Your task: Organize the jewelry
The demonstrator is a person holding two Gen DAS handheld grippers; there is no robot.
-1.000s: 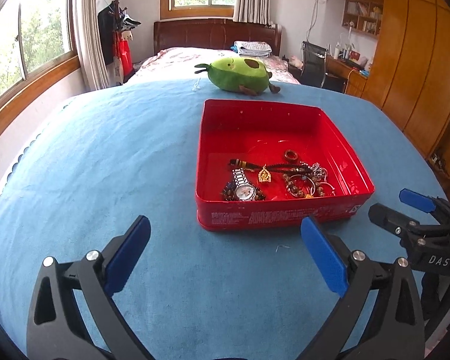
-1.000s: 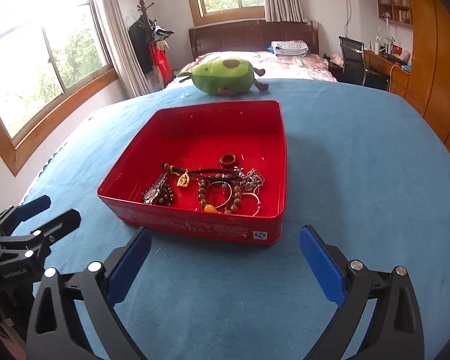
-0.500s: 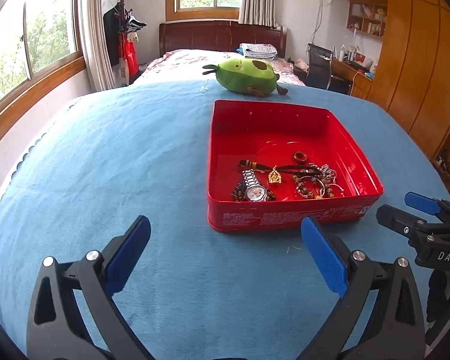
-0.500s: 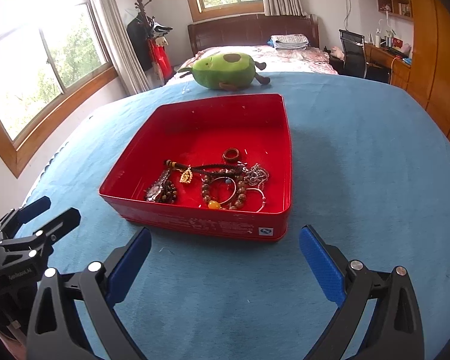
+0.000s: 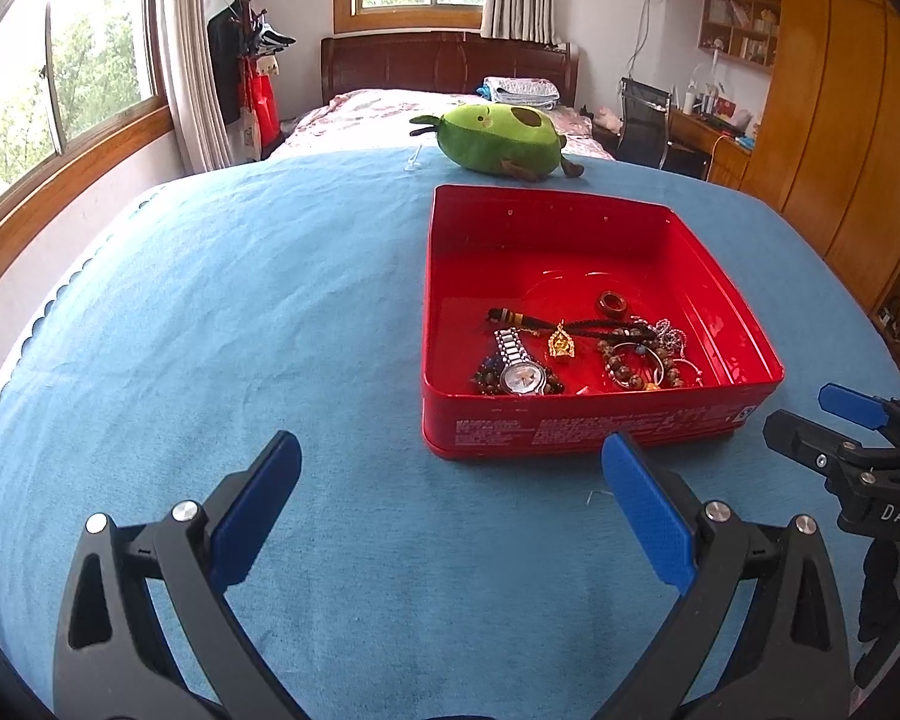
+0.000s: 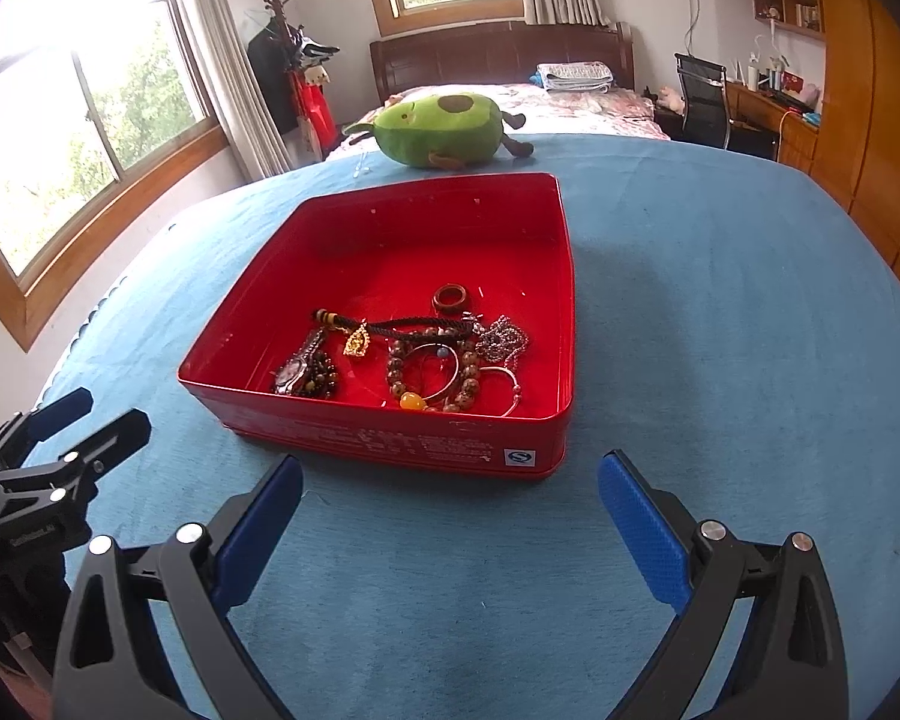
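Holding left tongs (image 5: pixel 450 498) and right tongs (image 6: pixel 450 516) apart, empty, flanking tin (image 6: pixel 561 324); jewelry (image 6: pixel 402 357) already sitting inside, tangled.

Left gripper (image 5: pixel 450 480): blue-padded jaws spread wide, empty, low over blue cloth-covered desk (image 5: pixel 240 300). Square red metal tin (image 5: pixel 594 426) at 1 o'clock holds silver wristwatch (image 5: pixel 519 375), gold pendant (image 5: pixel 561 347), brown ring (image 5: pixel 612 303), beaded bracelets (image 5: pixel 636 363). Green avocado plush toy (image 5: pixel 498 138) beyond, 12 o'clock. Right gripper (image 5: pixel 834 426) at 3 o'clock.

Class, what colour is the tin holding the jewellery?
The tin is red, clearest in the right wrist view.
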